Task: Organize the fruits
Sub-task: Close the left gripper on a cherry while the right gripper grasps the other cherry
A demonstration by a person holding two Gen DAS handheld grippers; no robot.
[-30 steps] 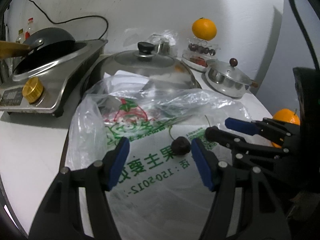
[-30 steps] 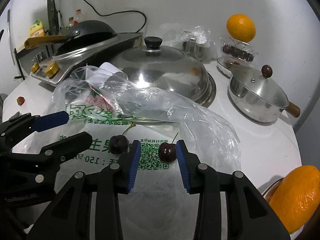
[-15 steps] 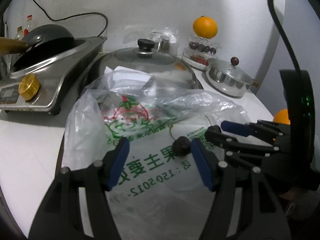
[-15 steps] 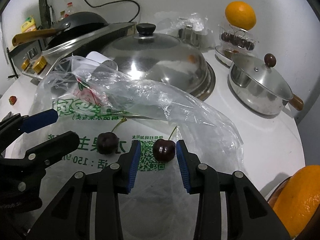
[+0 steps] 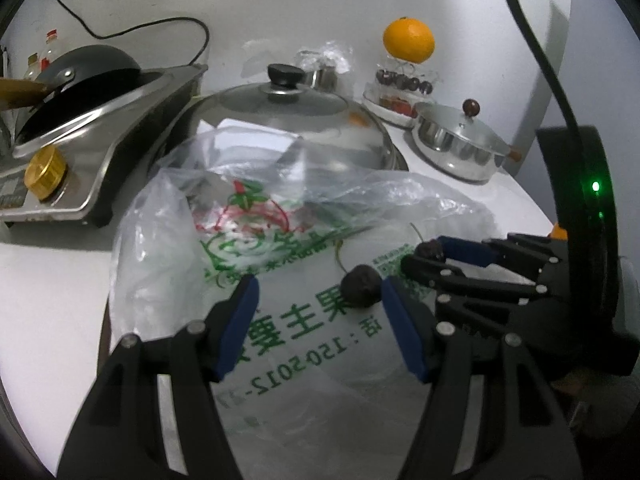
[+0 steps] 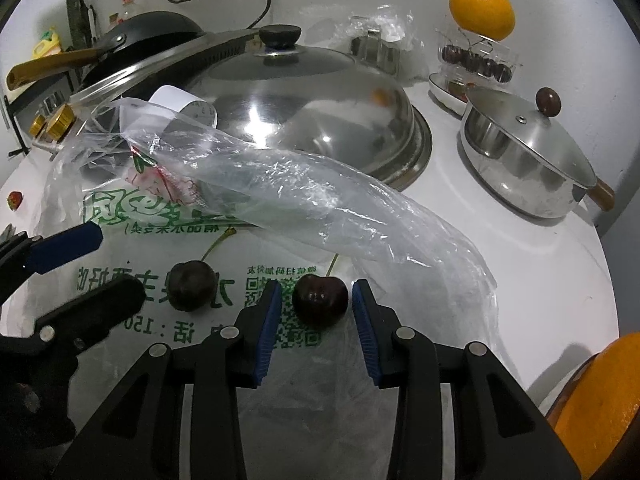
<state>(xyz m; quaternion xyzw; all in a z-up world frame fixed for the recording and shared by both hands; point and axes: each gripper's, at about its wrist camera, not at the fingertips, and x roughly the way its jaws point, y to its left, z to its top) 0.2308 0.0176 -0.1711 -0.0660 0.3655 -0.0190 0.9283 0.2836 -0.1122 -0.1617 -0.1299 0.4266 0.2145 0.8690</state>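
Note:
Two dark cherries lie on a flattened plastic bag (image 5: pixel 288 332) printed in green. In the left wrist view my left gripper (image 5: pixel 317 284) is open around one cherry (image 5: pixel 362 286), which sits close against the right pad. In the right wrist view my right gripper (image 6: pixel 316 290) is open and low over the bag, with the other cherry (image 6: pixel 320 298) between its pads and a thin gap on each side. The left gripper (image 6: pixel 118 264) and its cherry (image 6: pixel 190 286) show at the left there. The right gripper (image 5: pixel 424 254) shows at the right of the left wrist view.
A big domed lid (image 6: pixel 304 100) stands right behind the bag, with a small lidded pot (image 6: pixel 528 152) at the right. An orange (image 6: pixel 482 10) rests on a clear box of cherries (image 6: pixel 476 58) at the back. A stove with a pan (image 5: pixel 80 120) is at the left. Another orange (image 6: pixel 600 400) is at the lower right and a strawberry (image 6: pixel 14 200) at the far left.
My right gripper has sunk and edged forward, so its cherry now sits deeper between the pads. The left gripper has kept still.

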